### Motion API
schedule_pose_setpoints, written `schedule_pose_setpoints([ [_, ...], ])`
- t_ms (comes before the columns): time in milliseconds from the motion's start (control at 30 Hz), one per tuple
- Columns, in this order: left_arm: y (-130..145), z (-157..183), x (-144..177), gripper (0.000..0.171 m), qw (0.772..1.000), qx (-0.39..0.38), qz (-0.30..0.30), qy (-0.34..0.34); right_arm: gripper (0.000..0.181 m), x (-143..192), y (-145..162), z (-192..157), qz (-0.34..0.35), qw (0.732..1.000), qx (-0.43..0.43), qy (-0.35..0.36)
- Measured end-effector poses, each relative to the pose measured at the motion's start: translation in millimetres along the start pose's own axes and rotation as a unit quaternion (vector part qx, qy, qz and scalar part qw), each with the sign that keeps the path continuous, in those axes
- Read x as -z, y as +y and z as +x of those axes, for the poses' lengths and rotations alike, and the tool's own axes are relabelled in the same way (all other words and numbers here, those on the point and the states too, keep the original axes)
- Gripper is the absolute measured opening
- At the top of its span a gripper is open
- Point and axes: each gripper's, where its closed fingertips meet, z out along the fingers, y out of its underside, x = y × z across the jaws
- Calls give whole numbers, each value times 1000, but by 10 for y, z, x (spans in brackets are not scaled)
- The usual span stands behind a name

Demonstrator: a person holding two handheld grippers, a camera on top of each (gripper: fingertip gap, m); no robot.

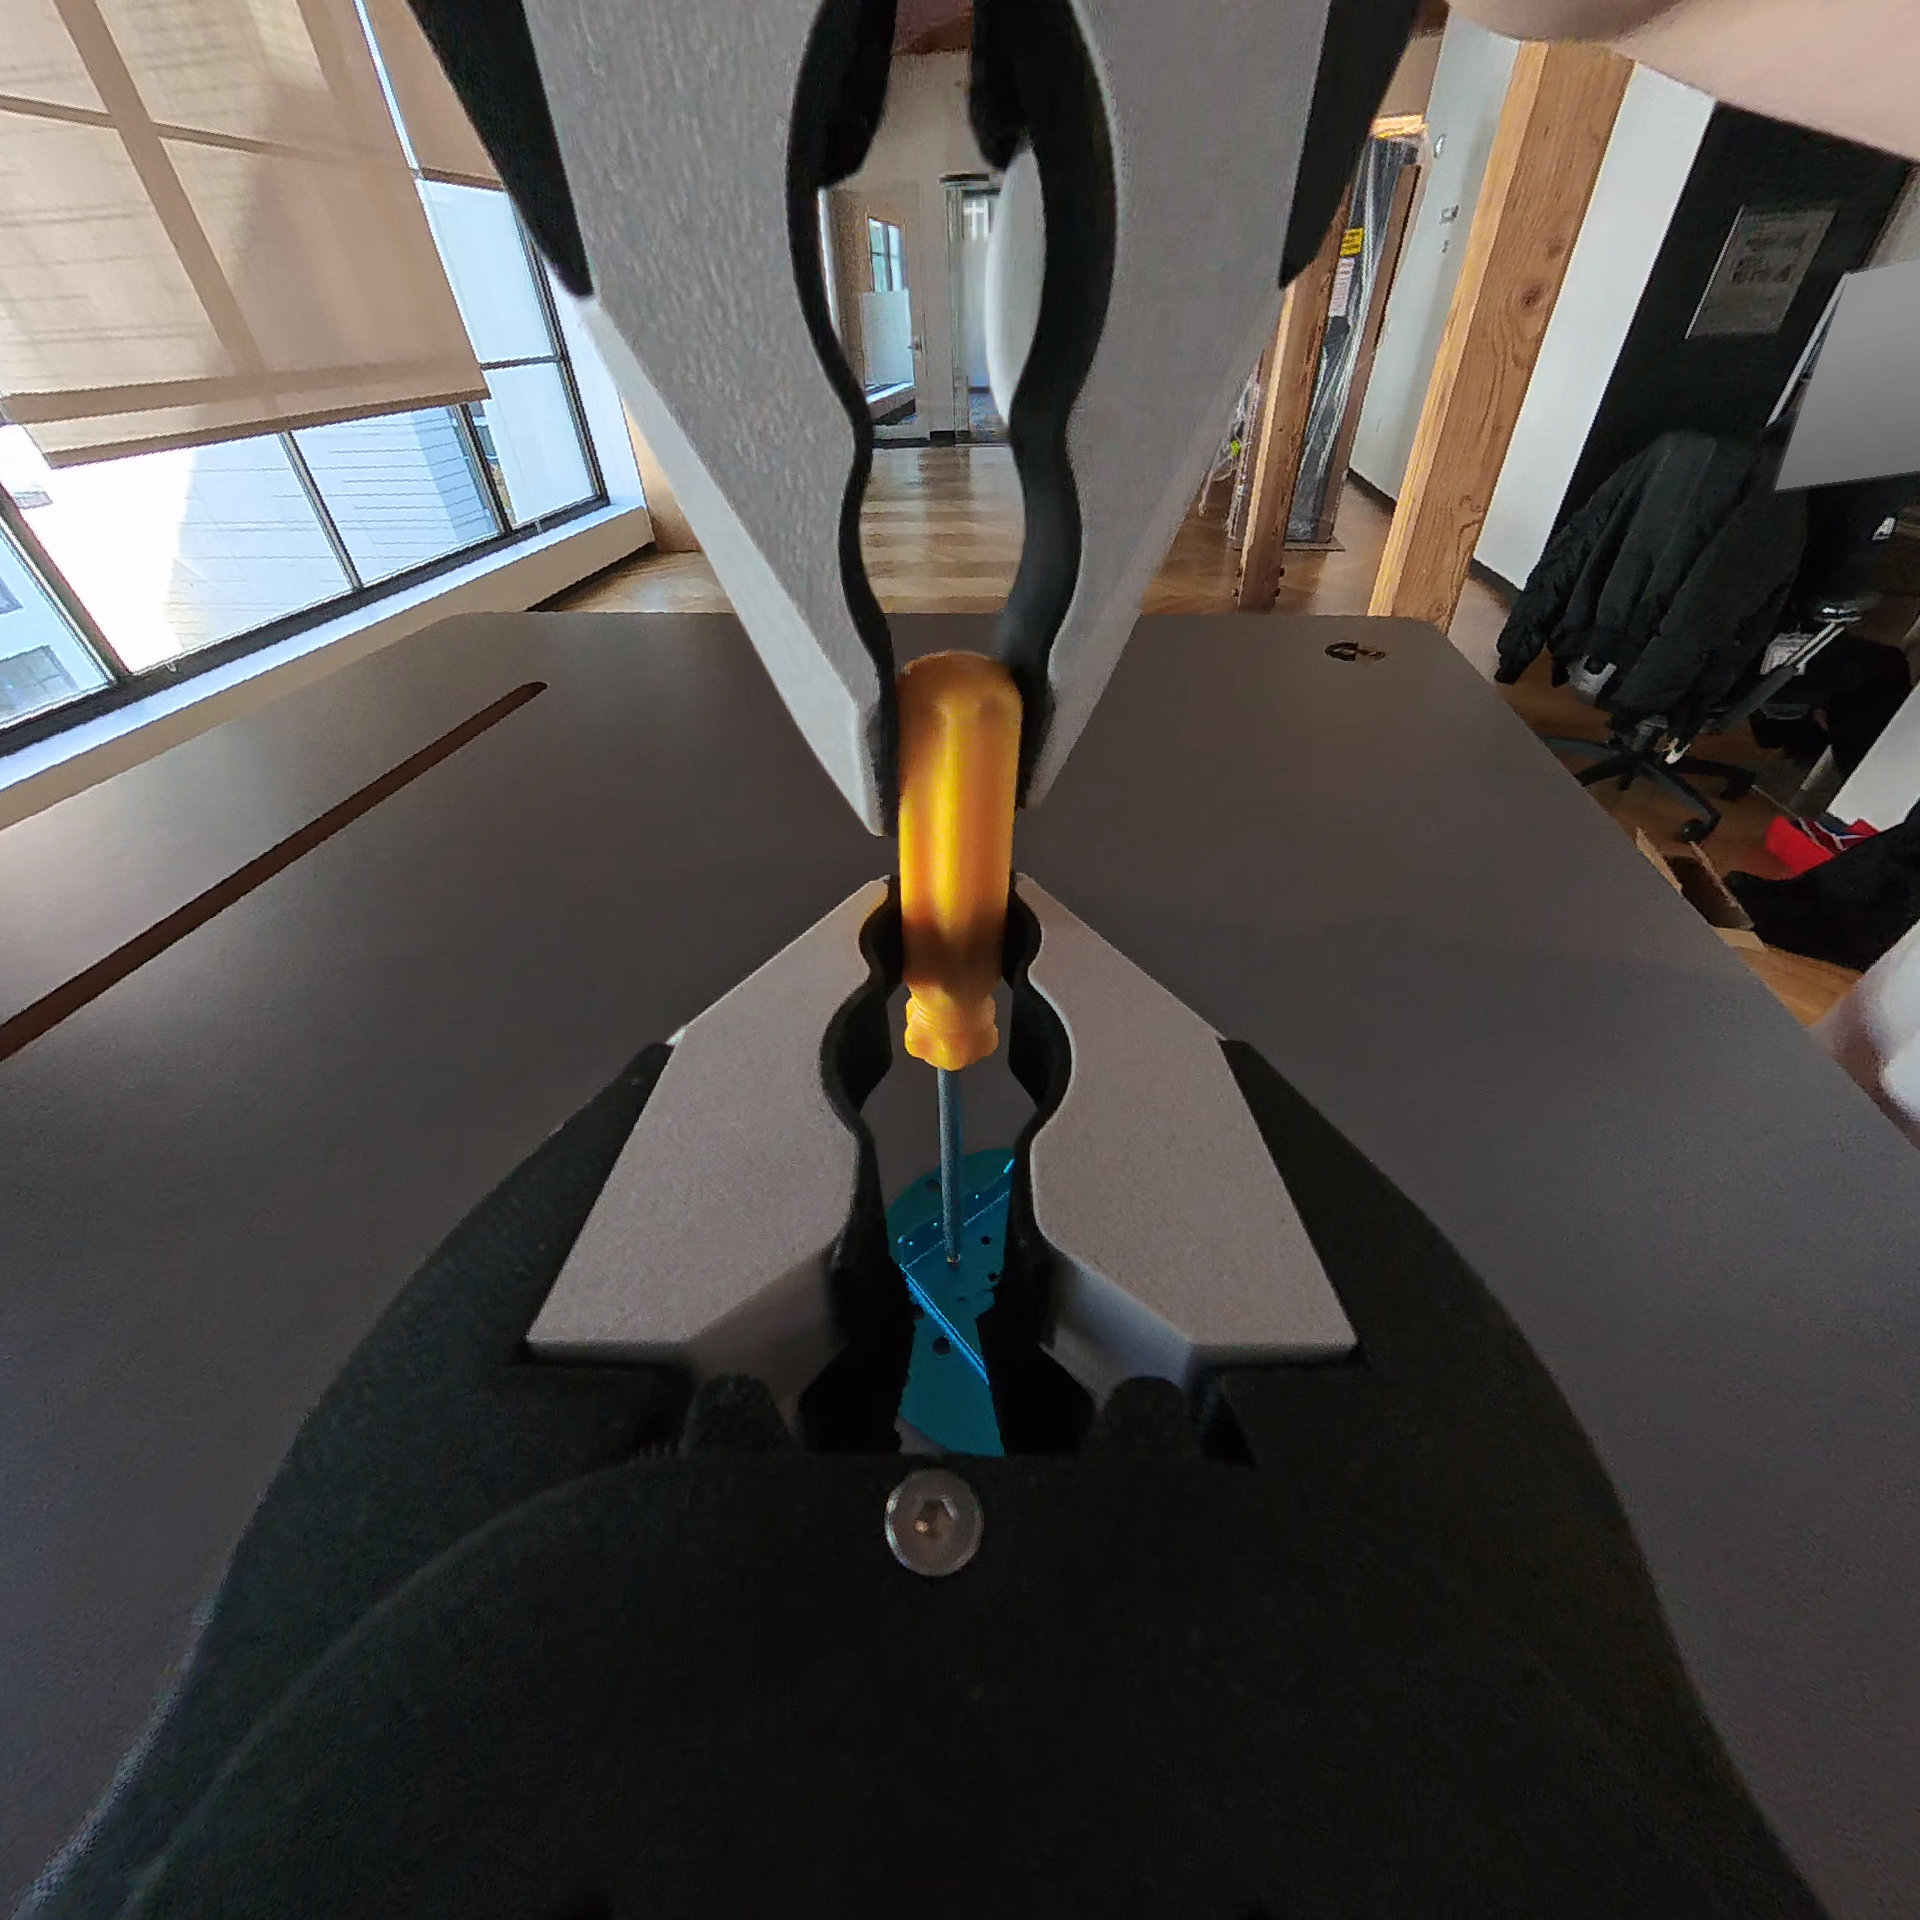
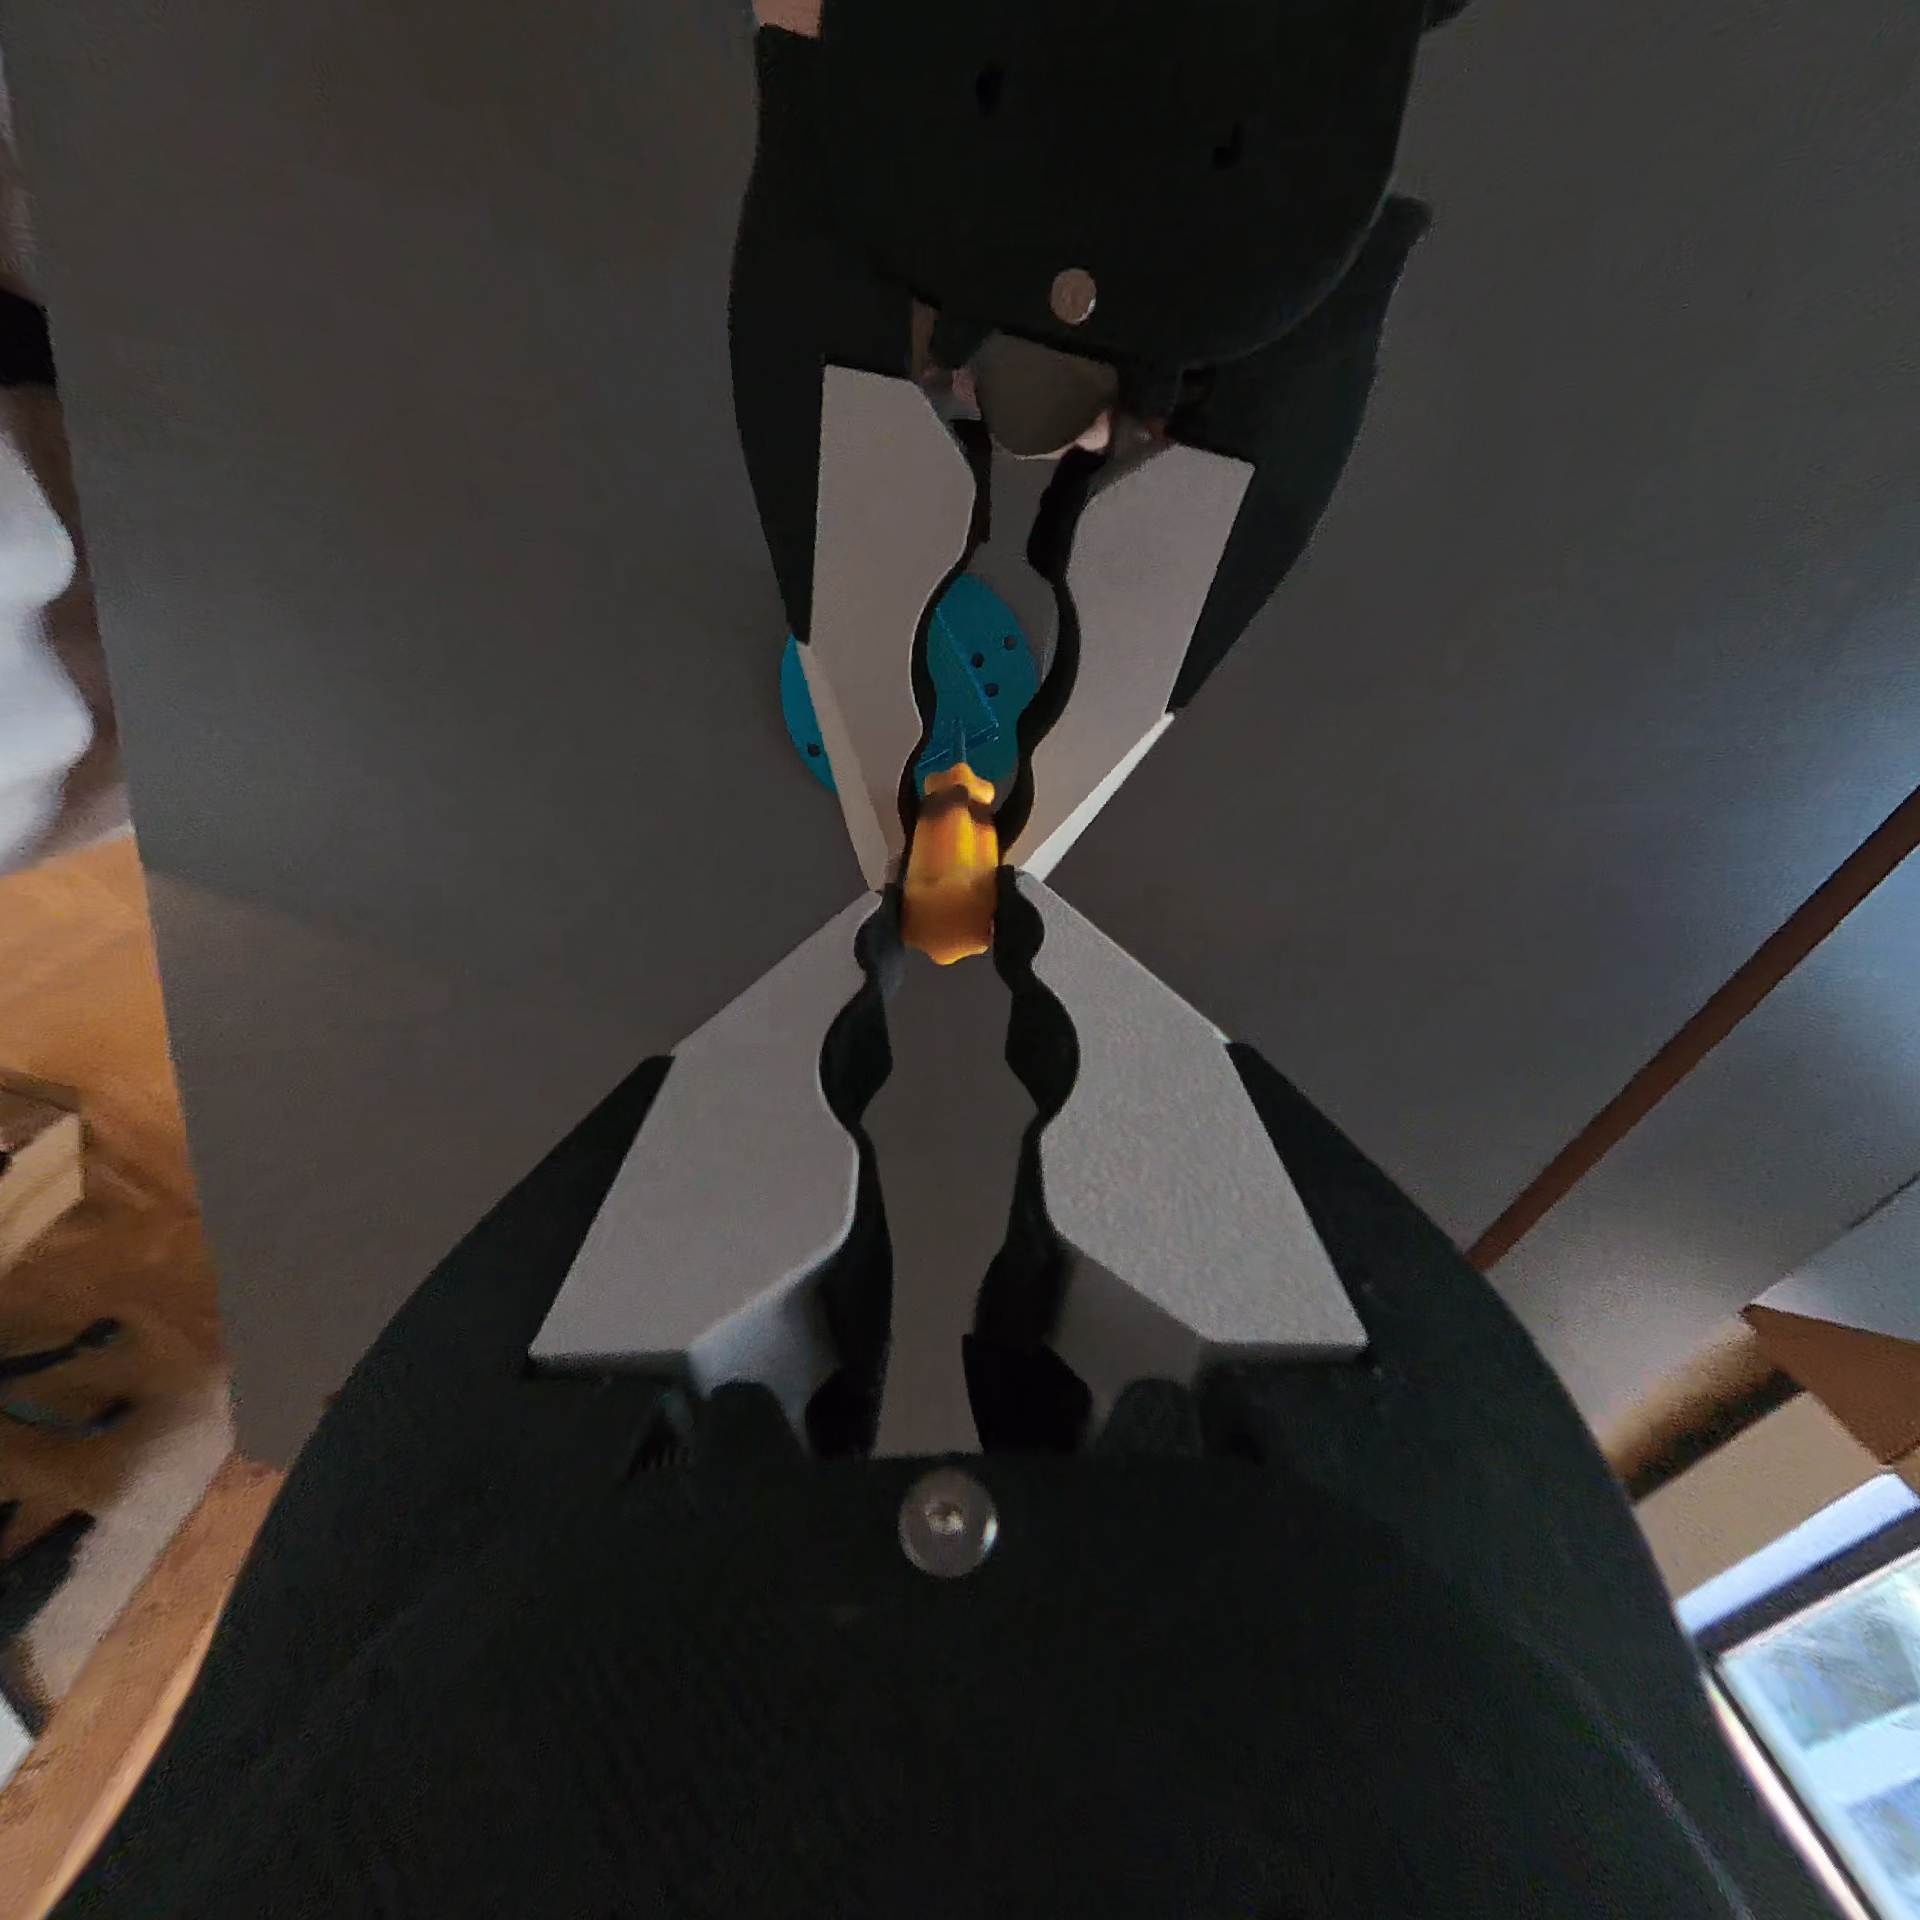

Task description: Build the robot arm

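Note:
A yellow-handled screwdriver (image 1: 951, 831) stands upright with its thin shaft tip set into a blue perforated metal plate (image 1: 951, 1371) lying on the dark grey table (image 1: 416, 935). My left gripper (image 1: 953, 904) is closed around the lower part of the handle, and the blue plate shows through the gap between its fingers. My right gripper (image 1: 956, 769) comes in from the top and is shut on the upper handle. In the right wrist view, my right gripper (image 2: 945, 894) pinches the screwdriver handle (image 2: 948, 883) from above. The left gripper (image 2: 956, 842) faces it over the blue plate (image 2: 982, 655).
The table has a long slot (image 1: 281, 852) at the left and a small hole (image 1: 1354, 651) at the far right. Beyond it are windows with blinds (image 1: 208, 260), wooden posts (image 1: 1475, 364) and an office chair draped with dark jackets (image 1: 1662, 644). Wooden floor (image 2: 83, 987) lies below the table edge. My left and right fingertips are right by each other.

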Motion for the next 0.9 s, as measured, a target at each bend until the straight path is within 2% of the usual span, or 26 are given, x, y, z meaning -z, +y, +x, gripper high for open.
schedule_pose_setpoints([
  [267, 5, -12, -5, 16, 1000, -2, -6, -10, 16, -5, 2, 10, -27, 991, -133, -4],
  [433, 15, -29, -16, 15, 1000, -2, -12, -18, 17, -11, -23, 6, -15, 962, -271, -14],
  [467, 16, -27, -16, 15, 1000, -1, -12, -16, 17, -12, -28, 5, -15, 962, -271, -14],
  [533, 20, -26, -1, 15, 1000, -3, -11, -12, 17, -16, -61, 21, -9, 969, -248, -8],
  [667, 21, -9, -15, 14, 1000, -6, -13, -7, 23, -6, -84, -14, -5, 995, -102, -4],
  [767, 22, -5, -17, 14, 1000, -6, -14, -7, 22, 12, -78, -1, -4, 1000, 9, 27],
  [800, 22, -6, -15, 14, 1000, -4, -13, -6, 17, 11, -74, 23, -4, 999, 26, 36],
  [900, 23, -2, -17, 14, 1000, -5, -13, -5, 17, 8, -76, 20, -1, 1000, 17, 24],
])
